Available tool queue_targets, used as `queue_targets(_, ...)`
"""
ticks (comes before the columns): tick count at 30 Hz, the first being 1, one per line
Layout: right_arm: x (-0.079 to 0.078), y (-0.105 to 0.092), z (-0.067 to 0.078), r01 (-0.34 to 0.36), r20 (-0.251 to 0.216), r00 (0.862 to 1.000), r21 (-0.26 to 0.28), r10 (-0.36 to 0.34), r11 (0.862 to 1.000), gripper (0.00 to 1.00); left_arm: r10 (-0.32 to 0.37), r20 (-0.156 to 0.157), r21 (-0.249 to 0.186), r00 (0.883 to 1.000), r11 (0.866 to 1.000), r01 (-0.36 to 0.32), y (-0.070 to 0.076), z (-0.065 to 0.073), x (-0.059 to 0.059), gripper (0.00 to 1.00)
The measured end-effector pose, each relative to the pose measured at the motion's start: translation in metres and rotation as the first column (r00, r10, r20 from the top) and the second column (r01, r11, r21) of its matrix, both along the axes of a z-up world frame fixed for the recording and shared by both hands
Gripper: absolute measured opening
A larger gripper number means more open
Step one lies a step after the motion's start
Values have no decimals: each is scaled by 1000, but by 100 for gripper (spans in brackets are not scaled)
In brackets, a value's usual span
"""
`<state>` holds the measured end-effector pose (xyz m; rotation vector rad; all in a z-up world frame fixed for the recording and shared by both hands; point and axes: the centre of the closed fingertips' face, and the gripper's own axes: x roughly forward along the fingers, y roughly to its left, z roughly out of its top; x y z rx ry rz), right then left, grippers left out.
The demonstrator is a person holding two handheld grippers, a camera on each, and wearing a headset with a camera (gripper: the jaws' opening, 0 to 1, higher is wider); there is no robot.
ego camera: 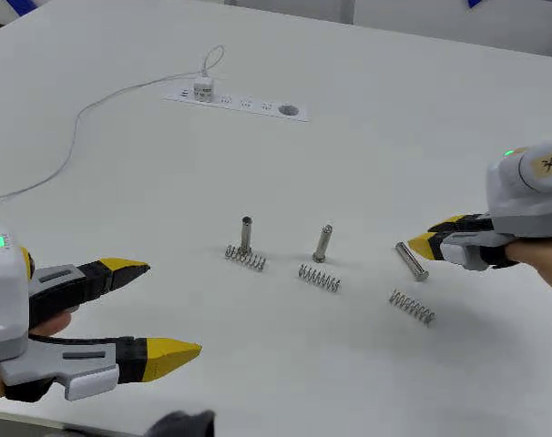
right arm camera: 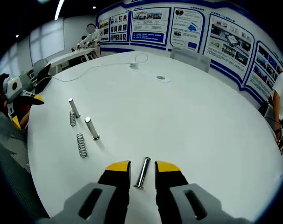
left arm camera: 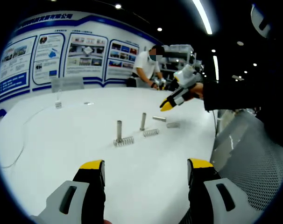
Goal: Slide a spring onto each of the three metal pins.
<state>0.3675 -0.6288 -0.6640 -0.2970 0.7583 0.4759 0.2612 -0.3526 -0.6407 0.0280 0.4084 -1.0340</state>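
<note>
White round table (ego camera: 367, 109) before poster-lined walls (right arm camera: 179, 23); power strip (ego camera: 235, 102) and cable (ego camera: 85, 114) at the far side. Mid-table, left pin (ego camera: 246, 234) and middle pin (ego camera: 322, 243) upright and bare, first spring (ego camera: 245, 258) and second spring (ego camera: 319, 278) flat just beside their bases. Third pin (ego camera: 411, 260) flat on the table to the right, third spring (ego camera: 411, 307) near it, apart. Right gripper (ego camera: 424, 242) low at that pin, jaws narrowly parted, pin between them in the right gripper view with slim gaps either side. Left gripper (ego camera: 174, 307) near the front-left edge, jaws wide apart, holding nothing.

two pins (ego camera: 246, 234) upright, third pin (ego camera: 411, 261) lying, springs (ego camera: 319, 278) flat
</note>
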Motion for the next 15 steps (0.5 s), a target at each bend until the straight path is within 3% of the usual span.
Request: queue_targets(15,16,-3,-30,58,-94,994,-54,-62,997,17,-2,-16,1,1000,1000,2,-1,-5,1,73)
